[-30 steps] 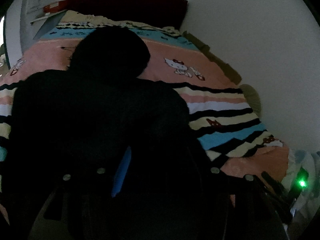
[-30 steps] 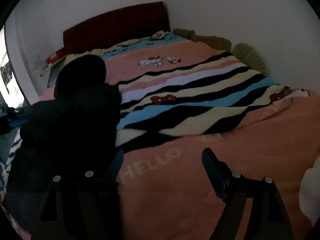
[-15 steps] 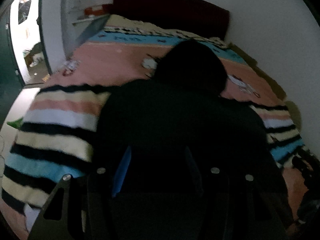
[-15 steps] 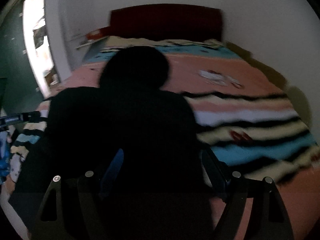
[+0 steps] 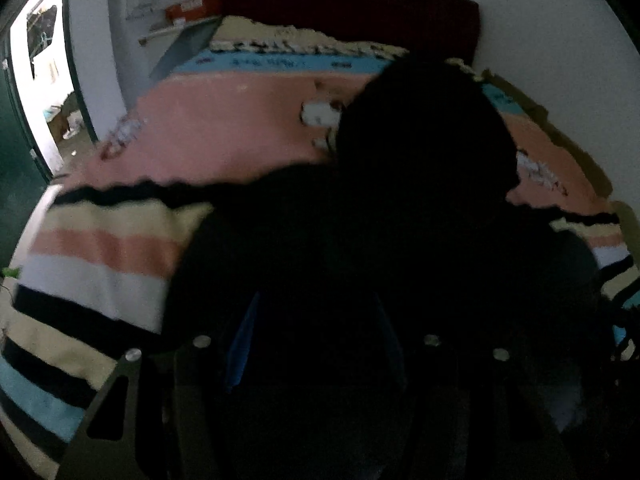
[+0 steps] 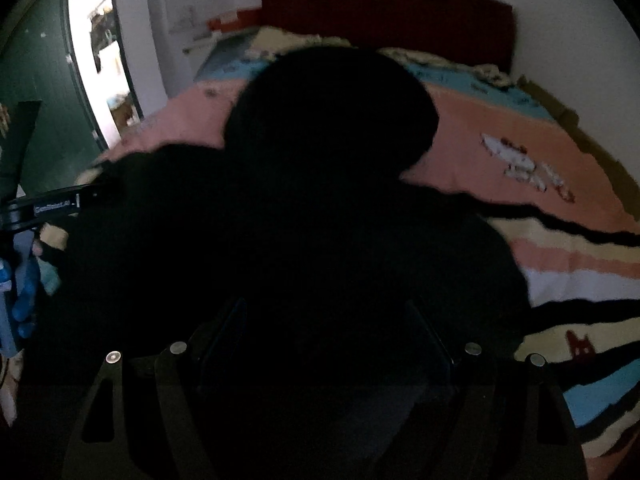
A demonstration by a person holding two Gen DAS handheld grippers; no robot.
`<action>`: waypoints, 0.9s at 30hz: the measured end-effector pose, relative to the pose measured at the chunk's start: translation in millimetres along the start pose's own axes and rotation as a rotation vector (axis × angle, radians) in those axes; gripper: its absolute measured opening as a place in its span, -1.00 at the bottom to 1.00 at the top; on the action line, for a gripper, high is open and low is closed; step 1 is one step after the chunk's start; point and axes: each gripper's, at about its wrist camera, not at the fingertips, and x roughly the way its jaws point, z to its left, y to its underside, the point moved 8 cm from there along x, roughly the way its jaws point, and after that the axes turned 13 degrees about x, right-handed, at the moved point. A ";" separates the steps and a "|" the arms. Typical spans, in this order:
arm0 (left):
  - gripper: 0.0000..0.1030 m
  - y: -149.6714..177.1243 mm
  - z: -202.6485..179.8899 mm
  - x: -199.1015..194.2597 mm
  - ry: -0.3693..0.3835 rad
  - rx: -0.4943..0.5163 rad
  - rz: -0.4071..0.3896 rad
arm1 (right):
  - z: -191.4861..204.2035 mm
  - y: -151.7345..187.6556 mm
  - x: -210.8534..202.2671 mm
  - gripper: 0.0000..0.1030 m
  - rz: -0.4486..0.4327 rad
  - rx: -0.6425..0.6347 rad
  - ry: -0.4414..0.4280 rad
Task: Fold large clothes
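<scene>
A large black hooded garment (image 5: pixel 360 240) lies spread on the striped bed blanket (image 5: pixel 100 248), its hood (image 5: pixel 424 132) towards the headboard. My left gripper (image 5: pixel 312 320) hangs over the garment's lower part with its jaws opening. Black cloth fills the gap below them, and no pad visibly presses on it. The blue left finger (image 5: pixel 240 340) shows; the other is lost in the dark. In the right wrist view the same garment (image 6: pixel 300 240) and hood (image 6: pixel 332 108) fill the middle. My right gripper (image 6: pixel 324 320) stands open just above it, its fingers barely visible against the cloth.
A dark red headboard (image 5: pixel 352 8) closes the far end of the bed and a white wall (image 5: pixel 560 40) runs along its right side. A shelf with an orange box (image 5: pixel 192 6) is at the far left. A bright doorway (image 5: pixel 40 80) opens left of the bed.
Both grippers have swept leftwards across the bed. The right one went from bare pink blanket to over the black garment. The left one's jaws stand slightly wider.
</scene>
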 end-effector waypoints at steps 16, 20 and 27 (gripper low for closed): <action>0.22 9.4 -20.1 -45.1 -0.048 0.013 -0.064 | -6.2 12.2 -4.6 0.57 0.006 -0.028 0.003; 0.23 28.6 -39.8 -26.1 -0.066 0.086 0.030 | -12.5 31.5 -1.9 0.57 0.045 -0.034 0.016; 0.21 -19.5 -29.0 -58.7 0.016 0.058 -0.050 | -22.8 5.4 -24.7 0.57 0.053 -0.022 -0.047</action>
